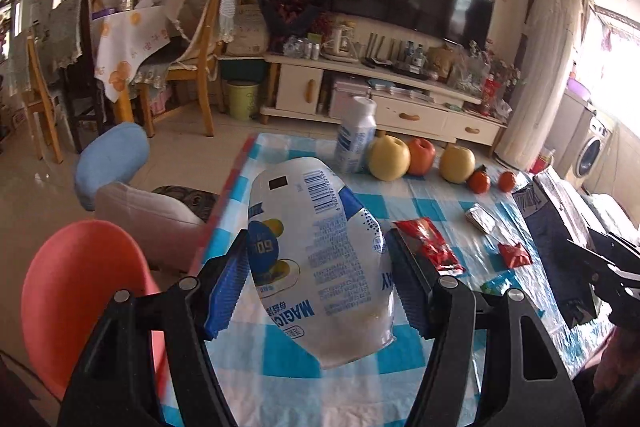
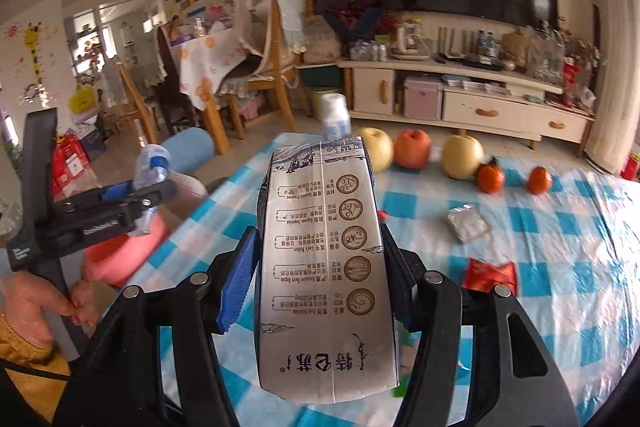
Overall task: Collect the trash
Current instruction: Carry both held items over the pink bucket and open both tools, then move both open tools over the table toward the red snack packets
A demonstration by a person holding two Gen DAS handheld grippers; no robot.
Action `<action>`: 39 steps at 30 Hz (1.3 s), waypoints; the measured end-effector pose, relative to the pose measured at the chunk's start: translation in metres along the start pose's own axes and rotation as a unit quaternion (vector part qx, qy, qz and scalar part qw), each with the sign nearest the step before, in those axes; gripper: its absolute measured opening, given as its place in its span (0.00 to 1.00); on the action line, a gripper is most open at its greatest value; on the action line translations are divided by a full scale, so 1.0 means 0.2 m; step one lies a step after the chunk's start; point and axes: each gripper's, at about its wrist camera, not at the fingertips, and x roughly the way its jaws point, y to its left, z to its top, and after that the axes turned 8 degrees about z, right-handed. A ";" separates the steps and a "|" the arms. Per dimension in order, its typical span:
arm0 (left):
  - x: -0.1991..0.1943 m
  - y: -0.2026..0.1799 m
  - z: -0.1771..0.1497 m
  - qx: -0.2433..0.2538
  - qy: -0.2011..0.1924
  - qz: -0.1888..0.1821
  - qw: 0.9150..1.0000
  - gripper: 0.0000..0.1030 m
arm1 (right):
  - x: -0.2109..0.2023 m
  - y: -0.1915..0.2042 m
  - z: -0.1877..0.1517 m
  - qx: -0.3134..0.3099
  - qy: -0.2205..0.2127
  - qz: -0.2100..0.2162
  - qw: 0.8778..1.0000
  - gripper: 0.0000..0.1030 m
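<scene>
My left gripper (image 1: 316, 267) is shut on a white and blue yogurt pouch (image 1: 316, 255), held above the blue-checked tablecloth (image 1: 432, 199). My right gripper (image 2: 320, 259) is shut on a grey milk carton (image 2: 324, 267), also above the cloth; it shows in the left wrist view (image 1: 560, 239) at the right. On the table lie a red wrapper (image 1: 430, 245), a smaller red wrapper (image 1: 514, 253) (image 2: 490, 275), a crumpled foil piece (image 1: 482, 219) (image 2: 468, 223) and a green scrap (image 1: 496, 283). The left gripper shows in the right wrist view (image 2: 120, 203).
A white bottle (image 1: 356, 135) (image 2: 336, 117), two yellow pears (image 1: 388, 159), a red apple (image 1: 420, 155) and two tangerines (image 1: 480, 181) line the table's far edge. A red chair (image 1: 80, 291), a pink seat (image 1: 144, 215) and a blue stool (image 1: 112, 159) stand left of the table.
</scene>
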 end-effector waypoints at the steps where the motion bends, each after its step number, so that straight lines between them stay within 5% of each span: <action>1: 0.00 0.08 0.01 -0.015 -0.002 0.012 1.000 0.65 | 0.04 0.08 0.04 -0.009 0.000 0.019 1.000 0.58; 7: 0.00 0.56 0.01 -0.112 0.002 0.082 0.990 0.65 | 0.37 0.60 0.20 -0.077 0.019 0.110 0.991 0.58; 13: 0.02 0.98 -0.08 -0.203 0.019 0.155 0.967 0.65 | 0.73 1.02 0.27 -0.113 0.043 0.175 0.977 0.58; 19: 0.10 1.22 -0.14 -0.258 0.054 0.199 0.944 0.67 | 1.07 1.25 0.26 -0.114 0.069 0.197 0.971 0.59; 23: 0.14 1.30 -0.16 -0.277 0.082 0.242 0.926 0.80 | 1.25 1.26 0.19 -0.083 0.100 0.204 0.970 0.68; 29: 0.12 1.25 -0.17 -0.253 0.075 0.255 0.930 0.88 | 1.18 1.09 0.10 -0.030 0.090 0.194 0.976 0.81; 39: 0.10 1.09 -0.12 -0.230 0.056 0.225 0.945 0.88 | 0.96 0.91 0.03 -0.077 0.064 0.116 0.988 0.88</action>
